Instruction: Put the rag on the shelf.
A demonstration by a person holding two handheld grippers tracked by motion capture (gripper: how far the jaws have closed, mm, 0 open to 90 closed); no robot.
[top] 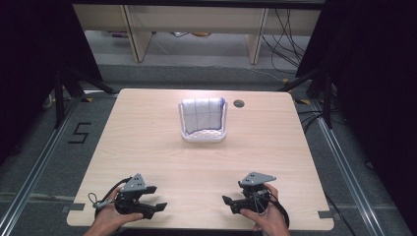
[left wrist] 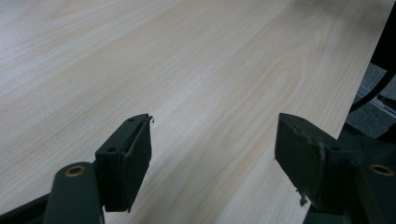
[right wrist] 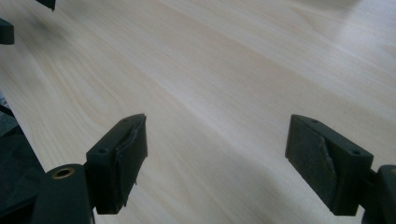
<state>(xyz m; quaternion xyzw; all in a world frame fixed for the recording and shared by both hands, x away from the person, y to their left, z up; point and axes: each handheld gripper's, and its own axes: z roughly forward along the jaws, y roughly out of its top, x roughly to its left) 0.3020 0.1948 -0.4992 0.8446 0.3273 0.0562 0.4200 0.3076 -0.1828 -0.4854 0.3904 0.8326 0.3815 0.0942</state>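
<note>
High view has the left gripper and right gripper near the bench edge, jaws apart, empty. Both face inward, well short of the basket holding a folded cloth, probably resting

A pale wooden surface stands on grey carpeted floor. Black curtains flank both sides. Beyond stand light wooden furniture legs and loose cables.

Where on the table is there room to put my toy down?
Lots of bare wood: the wide strip of table between the white basket and the two grippers, and both sides of the basket out to the table's edges. Behind the basket the strip is narrow, with a small round hole there. The near edge is crowded by the left gripper and right gripper.
</note>
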